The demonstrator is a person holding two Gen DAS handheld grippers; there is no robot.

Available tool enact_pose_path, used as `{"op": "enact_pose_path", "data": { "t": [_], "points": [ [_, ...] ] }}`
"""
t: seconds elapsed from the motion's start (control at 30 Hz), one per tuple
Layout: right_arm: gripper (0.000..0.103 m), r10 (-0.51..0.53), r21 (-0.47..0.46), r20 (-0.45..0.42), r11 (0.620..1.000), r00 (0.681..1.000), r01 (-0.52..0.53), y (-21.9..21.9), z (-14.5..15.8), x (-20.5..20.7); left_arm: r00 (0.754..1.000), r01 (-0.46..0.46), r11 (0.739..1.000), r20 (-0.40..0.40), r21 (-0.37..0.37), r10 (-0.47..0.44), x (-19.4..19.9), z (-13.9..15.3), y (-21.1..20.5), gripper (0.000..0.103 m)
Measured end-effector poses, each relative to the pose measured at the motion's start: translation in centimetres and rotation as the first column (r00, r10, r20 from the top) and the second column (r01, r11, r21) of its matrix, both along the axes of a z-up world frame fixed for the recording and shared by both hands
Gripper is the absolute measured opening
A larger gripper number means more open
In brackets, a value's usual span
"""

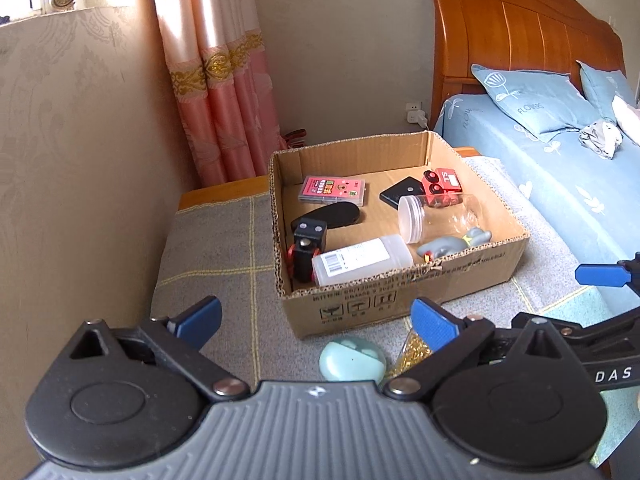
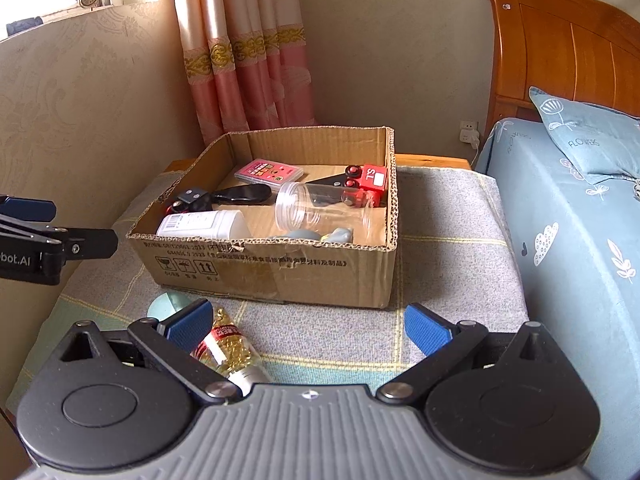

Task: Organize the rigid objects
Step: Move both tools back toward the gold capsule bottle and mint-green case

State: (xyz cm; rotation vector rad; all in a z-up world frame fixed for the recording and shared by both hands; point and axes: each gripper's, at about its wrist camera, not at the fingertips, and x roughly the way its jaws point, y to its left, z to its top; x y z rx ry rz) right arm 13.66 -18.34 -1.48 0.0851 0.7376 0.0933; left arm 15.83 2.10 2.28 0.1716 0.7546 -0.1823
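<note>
Both hand-held grippers, left [image 1: 316,320] and right [image 2: 308,322], hover released. Bottle [image 2: 228,350] and green case [image 1: 353,361] lie near the filled box [image 2: 280,268]; next, grasp one.

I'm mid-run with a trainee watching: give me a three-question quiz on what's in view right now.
1. True or false: the clear jar stands upright in the cardboard box.
2. Which two things lie outside the box, near the grippers?
3. Multiple choice: the right gripper is A) shut on the bottle, B) open and empty, C) out of view.

Key:
1. False; it lies on its side.
2. The mint-green round case and the bottle with gold contents.
3. B.
</note>
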Motion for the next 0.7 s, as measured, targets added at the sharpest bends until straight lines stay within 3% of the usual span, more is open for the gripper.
{"op": "enact_pose_path", "data": {
  "t": [0.13, 0.33, 0.5, 0.7],
  "points": [
    [0.103, 0.046, -0.021, -0.024, 0.999, 0.999, -0.047, 1.0, -1.3, -0.6, 1.0, -0.015, 1.0, 0.015, -0.018, 0.015, -1.4, -1.9, 0.5, 0.101],
    [0.103, 0.107, -0.1, -0.083, 0.988, 0.991, -0.115, 2.4, -4.2, -1.3, 0.996, -0.058, 0.997, -0.077, -0.052, 0.054, -1.9, -5.8, 1.0, 0.101],
    [0.103, 0.104, -0.084, -0.144, 0.99, 0.984, -0.117, 2.7, -6.1, -0.8, 0.988, -0.071, 0.997, -0.138, -0.038, 0.065, -1.9, -8.4, 0.9, 0.101],
    [0.103, 0.058, -0.089, -0.173, 0.993, 0.983, -0.074, 2.2, -6.9, 0.2, 0.989, -0.063, 0.998, -0.137, -0.006, 0.062, -2.1, -9.2, 0.9, 0.101]
  ]
}}
